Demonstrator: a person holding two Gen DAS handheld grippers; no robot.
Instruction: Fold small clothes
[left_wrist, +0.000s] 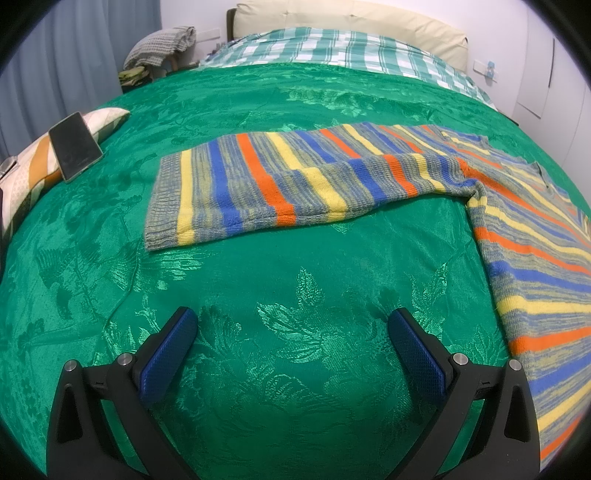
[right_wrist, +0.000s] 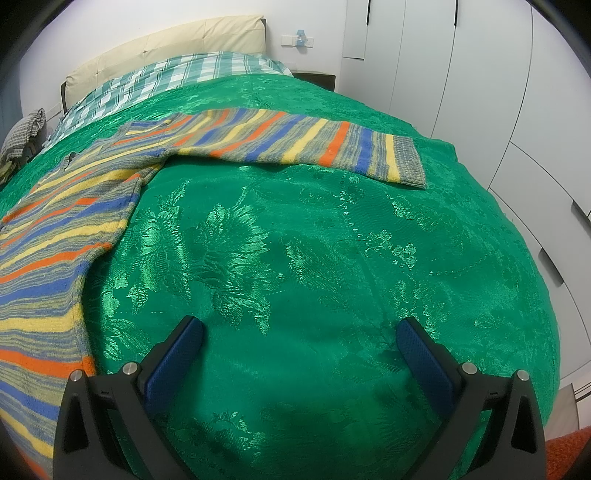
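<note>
A striped knit sweater (left_wrist: 524, 236) in orange, yellow, blue and grey lies flat on a green bedspread (left_wrist: 295, 295). In the left wrist view its left sleeve (left_wrist: 273, 184) stretches out to the left, cuff (left_wrist: 162, 206) farthest out, and the body runs down the right edge. My left gripper (left_wrist: 291, 325) hovers open over bare bedspread, short of the sleeve. The right wrist view shows the sweater body (right_wrist: 55, 258) at the left and the other sleeve (right_wrist: 295, 144) reaching right to its cuff (right_wrist: 406, 162). Also open and holding nothing, my right gripper (right_wrist: 299, 336) is near the sweater's side edge.
A phone (left_wrist: 75, 146) rests on a patterned cushion (left_wrist: 33, 177) at the bed's left edge. A checked blanket (left_wrist: 332, 48) and cream headboard (left_wrist: 351, 22) lie beyond. White wardrobe doors (right_wrist: 480, 74) stand right of the bed. A grey cloth (left_wrist: 162, 46) is piled at the far left.
</note>
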